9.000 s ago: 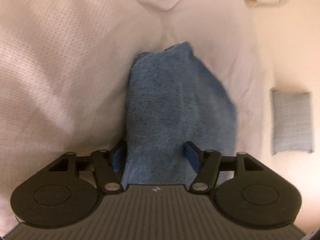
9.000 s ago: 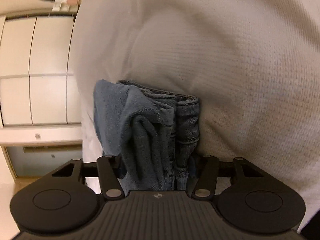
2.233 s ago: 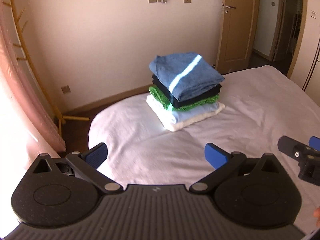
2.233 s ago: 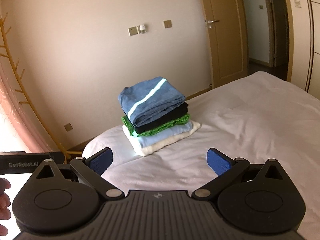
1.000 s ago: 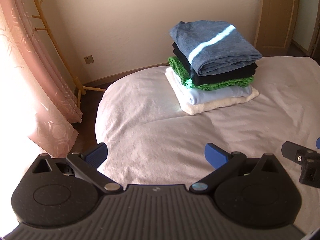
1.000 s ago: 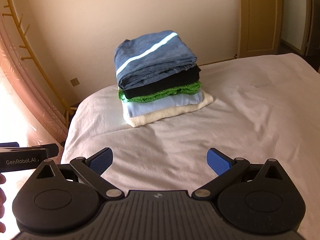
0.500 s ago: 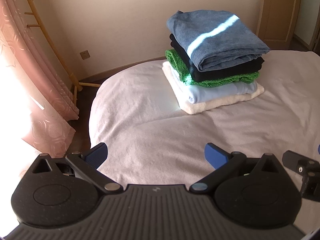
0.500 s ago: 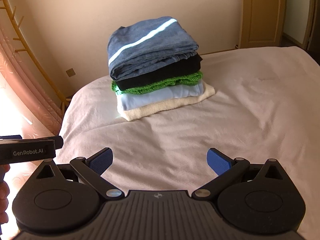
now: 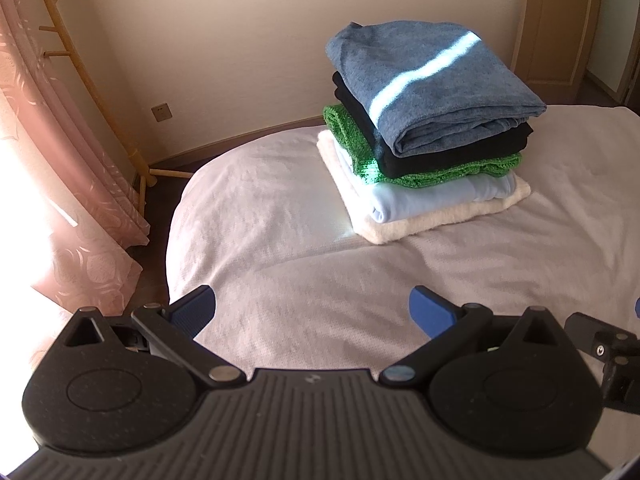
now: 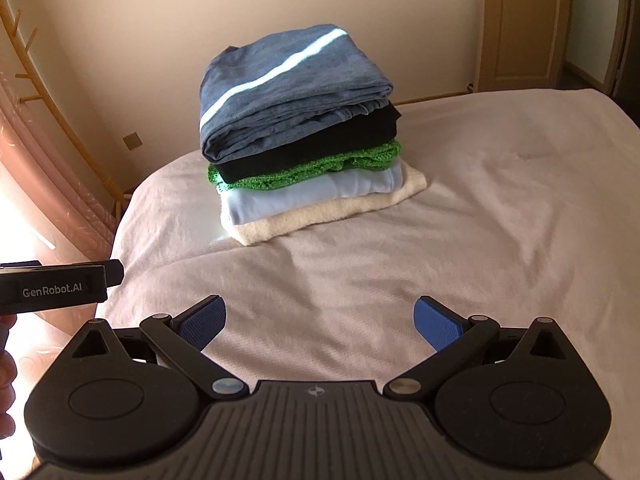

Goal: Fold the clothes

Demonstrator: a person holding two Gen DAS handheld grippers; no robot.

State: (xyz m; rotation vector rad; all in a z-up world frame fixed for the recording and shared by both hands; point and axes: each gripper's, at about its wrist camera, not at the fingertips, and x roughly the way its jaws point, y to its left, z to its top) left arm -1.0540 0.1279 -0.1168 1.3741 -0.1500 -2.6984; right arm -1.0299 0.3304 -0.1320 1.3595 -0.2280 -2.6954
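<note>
A neat stack of folded clothes [image 9: 424,128] [image 10: 304,132], blue piece on top, is parked on the bed [image 9: 280,248] [image 10: 480,220], while the left gripper [image 9: 312,308] and right gripper [image 10: 320,316] are held back with jaws spread wide, nothing gripped.

Home bedroom: bed [image 9: 280,240], pink curtain [image 9: 60,160], wooden door [image 10: 520,20].

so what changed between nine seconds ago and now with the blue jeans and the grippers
Nine seconds ago both grippers were clamped on the folded blue jeans over the bed. The jeans have since been let go and now top the stack of folded clothes. The left gripper and right gripper are open, empty and drawn back from the stack. Over the last two seconds the stack's order has stayed the same on the bed.
</note>
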